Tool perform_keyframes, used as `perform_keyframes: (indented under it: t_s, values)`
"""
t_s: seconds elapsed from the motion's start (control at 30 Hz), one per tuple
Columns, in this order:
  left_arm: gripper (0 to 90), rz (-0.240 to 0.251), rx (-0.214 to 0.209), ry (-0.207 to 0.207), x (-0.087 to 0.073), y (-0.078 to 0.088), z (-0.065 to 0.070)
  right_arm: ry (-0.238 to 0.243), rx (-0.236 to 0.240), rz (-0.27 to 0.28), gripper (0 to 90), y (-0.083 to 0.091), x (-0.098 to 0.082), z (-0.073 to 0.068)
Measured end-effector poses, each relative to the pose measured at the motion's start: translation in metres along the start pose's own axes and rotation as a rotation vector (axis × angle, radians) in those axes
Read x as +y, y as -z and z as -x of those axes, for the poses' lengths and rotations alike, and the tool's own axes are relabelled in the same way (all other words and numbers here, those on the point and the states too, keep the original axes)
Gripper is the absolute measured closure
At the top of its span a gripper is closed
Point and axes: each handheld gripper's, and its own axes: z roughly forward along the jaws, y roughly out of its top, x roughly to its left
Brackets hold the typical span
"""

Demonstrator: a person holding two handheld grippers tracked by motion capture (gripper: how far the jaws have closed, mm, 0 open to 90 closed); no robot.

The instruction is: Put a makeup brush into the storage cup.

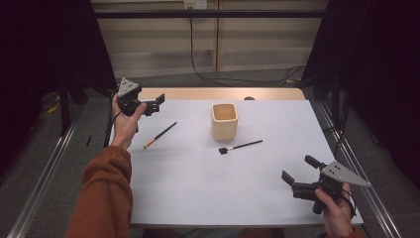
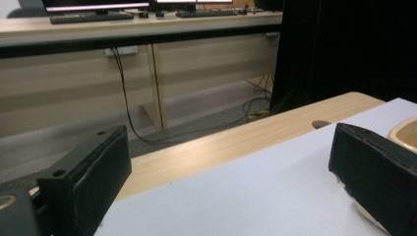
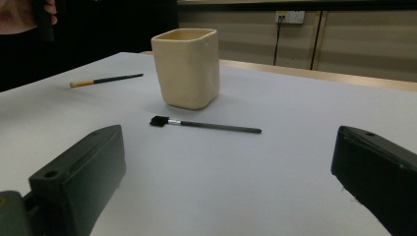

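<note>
A cream square cup (image 1: 224, 120) stands upright near the middle of the white table top (image 1: 198, 188). A short black-bristled brush (image 1: 240, 147) lies just in front of it. A second brush with an orange tip (image 1: 159, 135) lies to the cup's left. My left gripper (image 1: 157, 104) is held open in the air over the table's far left corner, with nothing between its jaws. My right gripper (image 1: 298, 169) is open and empty near the front right edge. From the right gripper view the cup (image 3: 187, 66), the black brush (image 3: 206, 125) and the orange-tipped brush (image 3: 105, 79) lie ahead of the gripper (image 3: 231, 182).
A bare wooden strip (image 1: 223, 93) runs along the table's far edge. Behind it are a wall panel and hanging cables (image 1: 198, 69). Dark curtains stand at both sides. In the left gripper view the cup's rim (image 2: 405, 132) peeks out behind the right jaw.
</note>
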Motion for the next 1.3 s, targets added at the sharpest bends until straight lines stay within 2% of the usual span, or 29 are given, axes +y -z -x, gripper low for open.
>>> perform_keyframes:
  t_s: [0.03, 0.07, 0.1, 0.13, 0.2, 0.27, 0.37, 0.4, 0.47, 0.63, 0.67, 0.77, 0.8, 0.83, 0.87, 0.9, 0.93, 1.0, 1.07, 1.13, 1.17, 1.2, 1.23, 1.27, 1.3]
  values:
    - [2.7, -0.038, 0.003, -0.005, -0.003, -0.002, -0.001, 0.000, -0.001, 0.001, 0.0, 0.000, 0.000, 0.000]
    - [2.4, -0.038, 0.003, -0.005, -0.003, -0.002, -0.001, -0.001, 0.000, -0.001, 0.0, 0.000, 0.000, 0.000]
    - [2.3, -0.084, 0.015, -0.004, -0.006, -0.003, -0.004, 0.002, 0.002, -0.003, 0.0, 0.000, 0.000, 0.000]
    - [2.3, -0.105, 0.011, 0.010, -0.007, -0.004, -0.005, 0.002, 0.003, -0.002, 0.0, 0.000, 0.000, 0.000]
    - [3.0, -0.120, 0.009, 0.014, -0.007, -0.004, -0.007, -0.002, 0.007, -0.007, 0.0, 0.000, 0.000, 0.000]
    - [3.1, -0.155, 0.010, 0.016, -0.008, -0.004, -0.008, 0.000, 0.006, -0.009, 0.0, -0.001, 0.000, 0.000]
    - [3.6, -0.230, 0.009, -0.007, -0.006, -0.005, -0.009, 0.004, 0.005, -0.010, 0.0, -0.001, 0.000, 0.000]
    - [4.7, -0.275, 0.015, -0.023, -0.003, -0.004, -0.008, 0.002, 0.007, -0.011, 0.0, -0.002, 0.000, 0.000]
    - [5.1, -0.293, 0.011, -0.022, -0.002, -0.004, -0.008, 0.003, 0.010, -0.011, 0.0, -0.002, 0.000, 0.000]
    - [4.9, -0.447, -0.010, -0.033, 0.004, -0.008, -0.011, 0.007, 0.009, -0.013, 0.0, -0.002, -0.001, 0.000]
    - [4.3, -0.447, -0.010, -0.033, 0.004, -0.008, -0.011, 0.006, 0.010, -0.012, 0.0, -0.002, 0.000, 0.000]
    - [3.5, -0.536, -0.034, -0.017, 0.007, -0.011, -0.016, 0.011, 0.013, -0.014, 0.0, -0.002, -0.001, 0.000]
    - [3.3, -0.536, -0.034, -0.017, 0.007, -0.011, -0.016, 0.007, 0.012, -0.013, 0.0, -0.002, -0.001, 0.000]
    - [3.3, -0.559, -0.047, -0.007, 0.006, -0.012, -0.016, 0.006, 0.012, -0.013, 0.0, -0.002, -0.001, 0.000]
    - [3.3, -0.621, -0.073, -0.012, 0.005, -0.015, -0.018, 0.008, 0.013, -0.014, 0.0, -0.002, -0.001, 0.000]
    - [3.4, -0.621, -0.073, -0.012, 0.005, -0.015, -0.018, 0.006, 0.012, -0.013, 0.0, -0.002, -0.001, 0.000]
    - [3.4, -0.673, -0.085, -0.011, 0.005, -0.016, -0.019, 0.006, 0.012, -0.013, 0.0, -0.002, -0.001, 0.000]
    - [3.0, -0.697, -0.094, 0.018, 0.006, -0.018, -0.021, 0.006, 0.012, -0.013, 0.0, -0.002, -0.001, 0.000]
    - [2.5, -0.705, -0.101, 0.023, 0.005, -0.018, -0.021, 0.006, 0.012, -0.015, 0.0, -0.003, -0.001, 0.000]
    - [2.5, -0.771, -0.097, 0.008, 0.003, -0.021, -0.021, 0.003, 0.012, -0.015, 0.0, -0.003, -0.001, -0.001]
    - [2.8, -0.771, -0.097, 0.008, 0.003, -0.021, -0.021, 0.003, 0.013, -0.015, 0.0, -0.003, -0.001, -0.001]
    - [3.3, -0.810, -0.103, 0.015, 0.001, -0.023, -0.022, 0.003, 0.013, -0.014, 0.0, -0.003, -0.001, -0.001]
    - [4.3, -0.810, -0.103, 0.015, 0.001, -0.023, -0.022, 0.004, 0.013, -0.015, 0.0, -0.003, -0.001, -0.001]
    - [5.2, -0.856, -0.100, 0.007, 0.000, -0.025, -0.022, 0.003, 0.014, -0.014, 0.0, -0.003, -0.001, -0.001]
    - [5.5, -0.875, -0.093, 0.007, -0.002, -0.027, -0.021, 0.007, 0.015, -0.015, 0.0, -0.003, -0.001, 0.000]
